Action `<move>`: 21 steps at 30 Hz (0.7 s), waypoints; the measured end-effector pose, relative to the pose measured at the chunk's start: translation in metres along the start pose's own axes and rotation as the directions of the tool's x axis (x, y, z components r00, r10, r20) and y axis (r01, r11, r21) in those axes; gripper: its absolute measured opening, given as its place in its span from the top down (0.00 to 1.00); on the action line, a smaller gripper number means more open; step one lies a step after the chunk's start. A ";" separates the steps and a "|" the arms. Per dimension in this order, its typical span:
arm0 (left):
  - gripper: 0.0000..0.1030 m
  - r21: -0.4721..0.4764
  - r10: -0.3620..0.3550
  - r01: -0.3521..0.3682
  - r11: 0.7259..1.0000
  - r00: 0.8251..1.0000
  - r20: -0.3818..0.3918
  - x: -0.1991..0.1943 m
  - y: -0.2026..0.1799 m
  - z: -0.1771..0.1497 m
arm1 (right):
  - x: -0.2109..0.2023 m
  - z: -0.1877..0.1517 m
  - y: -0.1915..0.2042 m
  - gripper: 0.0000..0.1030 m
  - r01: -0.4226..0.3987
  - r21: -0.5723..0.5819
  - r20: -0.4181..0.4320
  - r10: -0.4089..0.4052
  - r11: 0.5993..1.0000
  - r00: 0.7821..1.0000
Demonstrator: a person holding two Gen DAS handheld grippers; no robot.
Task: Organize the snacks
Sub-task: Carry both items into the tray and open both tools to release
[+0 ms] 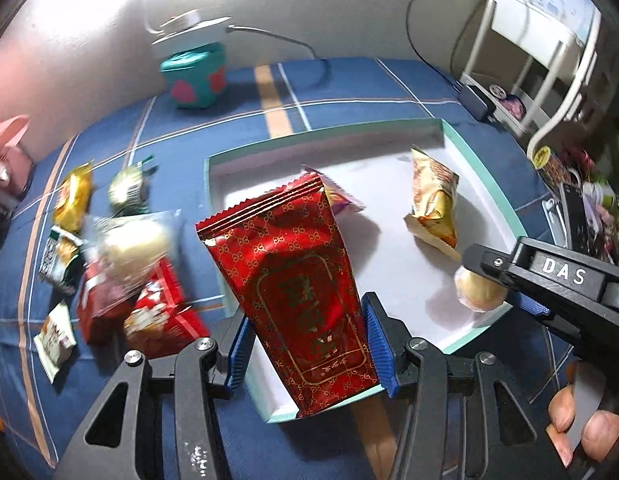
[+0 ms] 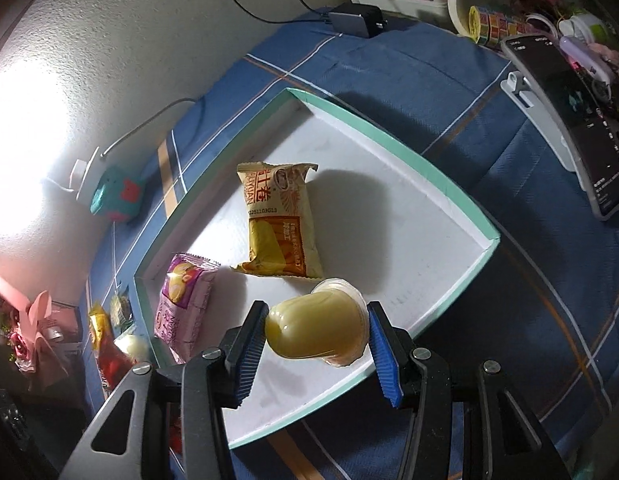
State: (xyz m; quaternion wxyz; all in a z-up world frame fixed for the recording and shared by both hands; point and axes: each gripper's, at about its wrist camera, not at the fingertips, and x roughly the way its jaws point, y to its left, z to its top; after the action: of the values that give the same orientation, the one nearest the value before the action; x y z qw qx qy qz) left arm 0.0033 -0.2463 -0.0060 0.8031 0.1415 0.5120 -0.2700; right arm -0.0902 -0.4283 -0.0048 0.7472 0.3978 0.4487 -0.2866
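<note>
Snacks going into the teal-rimmed tray

Tray holds a yellow packet and pink packet; left hand-held gripper clamps a red pouch, right hand-held gripper a jelly cup.

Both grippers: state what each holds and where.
Left gripper clamps the red packet across its lower sides. Right gripper clamps the yellow jelly cup across its body.

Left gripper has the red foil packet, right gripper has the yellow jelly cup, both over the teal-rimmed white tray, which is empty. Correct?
Not empty. The right wrist view shows a yellow snack packet and a pink snack packet lying in the teal-rimmed white tray. The rest holds: left gripper on red foil packet, right gripper on yellow jelly cup.
</note>
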 end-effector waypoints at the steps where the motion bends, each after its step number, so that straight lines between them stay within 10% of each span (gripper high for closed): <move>1: 0.48 0.006 -0.002 0.002 1.000 1.000 0.001 0.002 -0.003 0.001 | 0.002 0.000 0.001 0.49 0.001 -0.001 -0.003 -0.001 1.000 1.000; 15: 0.48 0.066 -0.016 0.014 0.998 1.000 0.025 0.019 -0.023 0.008 | 0.012 0.000 0.004 0.48 0.001 -0.013 -0.015 -0.001 1.000 1.000; 18: 0.23 0.060 -0.005 0.004 0.998 1.000 0.019 0.019 -0.021 0.009 | 0.011 0.000 0.006 0.47 -0.001 -0.016 -0.013 0.001 1.000 1.000; 21: 0.22 0.044 -0.008 0.007 0.999 1.000 0.023 0.014 -0.016 0.011 | 0.010 0.000 0.008 0.39 0.008 -0.026 -0.005 -0.008 1.000 1.000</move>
State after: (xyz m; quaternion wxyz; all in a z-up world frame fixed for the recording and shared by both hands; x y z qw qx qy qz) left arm 0.0064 -0.2691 -0.0128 0.8046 0.1543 0.4972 -0.2857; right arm -0.0795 -0.4244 -0.0115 0.7500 0.3871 0.4558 -0.2826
